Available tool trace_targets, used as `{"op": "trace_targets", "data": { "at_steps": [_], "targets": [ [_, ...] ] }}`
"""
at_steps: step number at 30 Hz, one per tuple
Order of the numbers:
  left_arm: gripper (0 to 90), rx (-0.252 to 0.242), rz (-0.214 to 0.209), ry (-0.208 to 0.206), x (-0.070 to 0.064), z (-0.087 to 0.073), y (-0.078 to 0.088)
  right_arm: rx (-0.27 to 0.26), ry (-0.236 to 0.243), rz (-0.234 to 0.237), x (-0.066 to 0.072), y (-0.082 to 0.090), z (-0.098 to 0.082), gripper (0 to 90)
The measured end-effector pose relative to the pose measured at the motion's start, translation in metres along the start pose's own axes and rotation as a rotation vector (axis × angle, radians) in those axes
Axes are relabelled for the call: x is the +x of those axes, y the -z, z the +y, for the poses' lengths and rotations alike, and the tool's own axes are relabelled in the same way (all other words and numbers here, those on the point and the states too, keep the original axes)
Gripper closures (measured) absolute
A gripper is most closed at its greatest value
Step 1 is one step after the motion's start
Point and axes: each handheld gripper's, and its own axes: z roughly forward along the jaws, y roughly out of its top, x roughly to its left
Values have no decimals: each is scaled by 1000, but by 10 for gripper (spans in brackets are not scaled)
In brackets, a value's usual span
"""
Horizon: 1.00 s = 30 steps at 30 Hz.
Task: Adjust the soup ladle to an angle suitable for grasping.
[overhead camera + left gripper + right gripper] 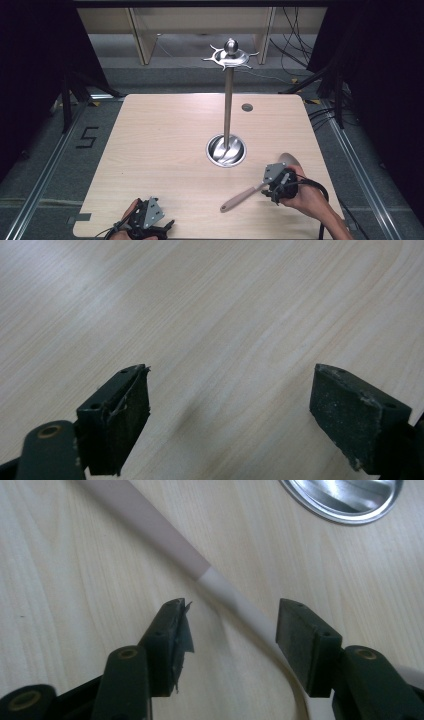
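At the near edge of the pale wooden table (165,145), the left gripper (227,415) rests with jaws wide apart over bare wood. Further right, the right gripper (230,630) straddles the pale neck of the beige spoon-like utensil with a mauve handle (245,197), pads not yet touching it. Judging by this, the grasp is in hand; next, close squarely, then lift toward the steel hanging stand (228,100) beyond. The only writing is a "5" (87,136) marked on the floor.

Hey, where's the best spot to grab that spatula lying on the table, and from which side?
Probably the pale neck of the spatula, where the right gripper already straddles it. It lies flat on the table, so come from above, jaws across the thin shaft.
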Motion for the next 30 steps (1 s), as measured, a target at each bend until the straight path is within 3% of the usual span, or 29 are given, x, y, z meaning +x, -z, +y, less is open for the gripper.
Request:
{"op": "trace_targets", "data": {
  "at_steps": [1,10,12,15,16,17,18,19,21,23,24,25,26,28,29,30],
  "targets": [
    [157,-11,1,-29,2,1,0,1,5,15,-1,-1,2,489],
    [157,-12,1,-29,2,1,0,37,59,62,-8,-13,16,535],
    [157,-12,5,-28,2,1,0,39,61,113,-9,-16,18,535],
    [157,-12,6,-27,2,1,0,68,82,110,-10,-21,20,536],
    [157,-10,2,-30,2,1,0,92,45,108,-7,-21,20,534],
    [157,-10,2,-29,2,1,0,85,93,116,-9,-25,22,532],
    [157,-11,7,-32,2,1,0,109,47,109,-7,-23,22,532],
    [157,1,7,2,-1,0,0,89,119,111,-10,-27,24,532],
    [157,-13,7,-25,1,1,-1,115,63,105,-8,-26,25,533],
    [157,-8,15,-30,2,1,-1,109,100,117,-11,-28,27,533],
    [157,-12,15,-24,1,1,-1,140,57,106,-8,-27,27,531],
    [157,-12,16,-24,2,1,-1,152,83,99,-10,-28,27,523],
    [157,-11,16,-24,2,1,-1,149,67,107,-9,-29,28,522],
    [157,-13,3,-28,2,1,0,136,106,134,-10,-32,30,522],
    [157,-12,2,-31,2,1,0,138,150,124,-13,-33,31,522],
    [157,-13,4,-29,2,1,0,151,136,124,-13,-34,31,522]
  ]
}}
